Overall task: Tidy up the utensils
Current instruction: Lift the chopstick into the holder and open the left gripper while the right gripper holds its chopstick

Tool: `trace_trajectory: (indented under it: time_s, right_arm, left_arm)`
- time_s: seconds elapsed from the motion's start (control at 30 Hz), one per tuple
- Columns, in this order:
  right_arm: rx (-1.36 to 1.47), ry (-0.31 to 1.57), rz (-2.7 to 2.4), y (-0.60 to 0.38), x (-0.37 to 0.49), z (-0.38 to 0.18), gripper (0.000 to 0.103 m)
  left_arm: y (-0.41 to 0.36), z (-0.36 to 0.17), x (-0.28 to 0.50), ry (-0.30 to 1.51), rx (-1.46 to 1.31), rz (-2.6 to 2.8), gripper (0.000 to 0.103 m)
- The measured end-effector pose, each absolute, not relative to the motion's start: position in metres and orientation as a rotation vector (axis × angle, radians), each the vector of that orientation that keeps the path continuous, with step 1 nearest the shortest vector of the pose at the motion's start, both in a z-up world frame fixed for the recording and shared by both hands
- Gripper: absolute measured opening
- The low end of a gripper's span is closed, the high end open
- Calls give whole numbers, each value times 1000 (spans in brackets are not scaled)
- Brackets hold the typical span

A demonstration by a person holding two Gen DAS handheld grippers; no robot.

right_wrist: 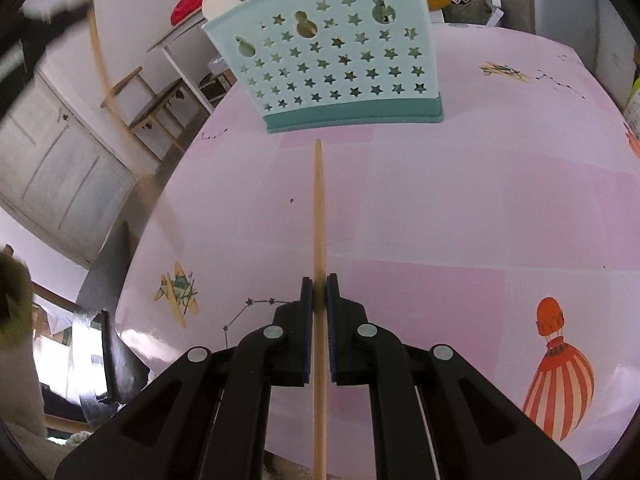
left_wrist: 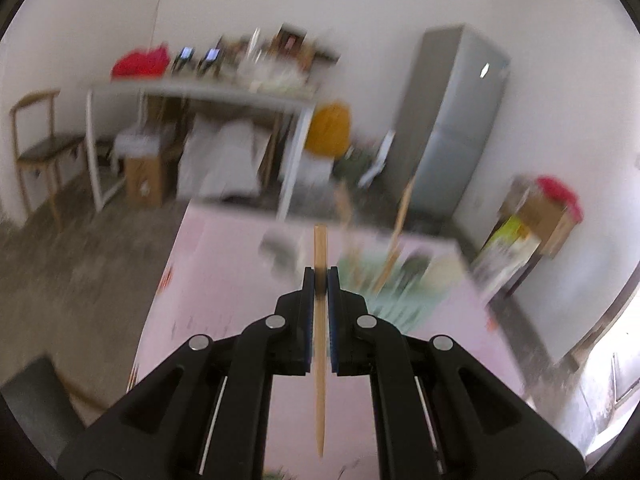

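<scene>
While the left-wrist view is smeared by motion blur, the left gripper (left_wrist: 320,276) is seen closed on a slim, pale wooden chopstick (left_wrist: 320,336), pinched between the blue pads w/ its blunt end poking out ahead of the tips and its pointed end running back toward the camera. In that view, the pale mint plastic utensil holder (left_wrist: 400,284) is made out only as a blur on the pink tablecloth (left_wrist: 224,272), ahead & to the right of the left gripper, w/ thin wooden sticks rising from it. In the right-wrist view, the right gripper (right_wrist: 319,292) is likewise clamped on a second slim wooden chopstick (right_wrist: 319,208), whose tapered tip is pointed at the holder's darker teal base and is stopped just short of it. The star-perforated wall of the utensil holder (right_wrist: 332,56) is faced toward this camera; more wooden sticks are seen projecting from its top. A striped orange balloon print (right_wrist: 560,380) is seen on the cloth, nearer the camera than the holder & to its right.
</scene>
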State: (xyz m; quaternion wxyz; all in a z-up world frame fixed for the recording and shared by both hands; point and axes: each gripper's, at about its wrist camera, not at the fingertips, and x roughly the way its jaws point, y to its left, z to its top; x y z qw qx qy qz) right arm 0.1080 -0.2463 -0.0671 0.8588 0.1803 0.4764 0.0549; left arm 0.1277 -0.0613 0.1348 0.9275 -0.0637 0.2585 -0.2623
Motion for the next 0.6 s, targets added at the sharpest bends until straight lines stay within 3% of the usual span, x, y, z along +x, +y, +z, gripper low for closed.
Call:
trace_trajectory:
  time_s: [0.27, 0.6]
  right_arm:
    - [406, 996, 133, -255, 106, -69, 7]
    - [424, 981, 143, -258, 105, -68, 7]
  left_arm:
    - [-103, 217, 137, 281, -212, -624, 5]
    - [-173, 188, 190, 236, -108, -474, 5]
